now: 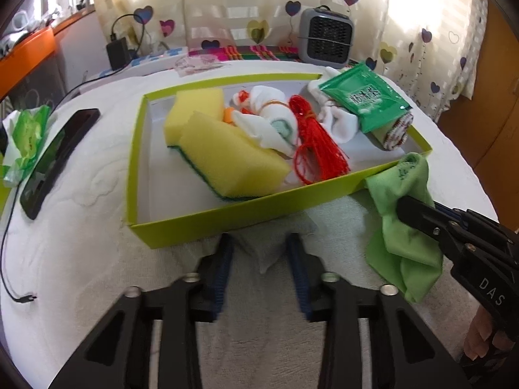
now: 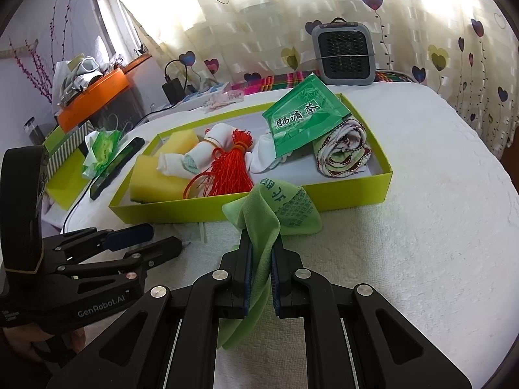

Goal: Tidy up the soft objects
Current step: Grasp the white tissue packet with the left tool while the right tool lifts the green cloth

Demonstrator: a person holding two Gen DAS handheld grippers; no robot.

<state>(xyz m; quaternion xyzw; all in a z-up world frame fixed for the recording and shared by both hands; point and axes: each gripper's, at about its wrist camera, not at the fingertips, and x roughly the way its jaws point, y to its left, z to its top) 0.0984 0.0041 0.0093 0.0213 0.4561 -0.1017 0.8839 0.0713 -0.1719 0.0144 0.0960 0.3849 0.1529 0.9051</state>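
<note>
A lime-green box (image 1: 227, 214) (image 2: 356, 191) on the white bedcover holds yellow sponges (image 1: 220, 155) (image 2: 152, 188), white socks (image 1: 269, 123), a red tassel (image 1: 311, 142) (image 2: 233, 168), a green tea packet (image 1: 363, 97) (image 2: 301, 120) and a rolled towel (image 1: 392, 133) (image 2: 343, 155). My right gripper (image 2: 261, 240) (image 1: 408, 210) is shut on a light green cloth (image 2: 292, 207) (image 1: 402, 178), whose top touches the box's near right corner while the rest hangs down. My left gripper (image 1: 259, 240) (image 2: 155, 236) hovers just in front of the box's near wall, its pads apart over a wrinkle of bedcover and gripping nothing.
A black phone (image 1: 55, 159) (image 2: 116, 165) and a green tissue pack (image 1: 26, 136) lie left of the box, with a cable trailing off. A grey heater (image 1: 326, 37) (image 2: 343, 55) stands behind it by the curtain. An orange shelf (image 2: 94, 97) is at far left.
</note>
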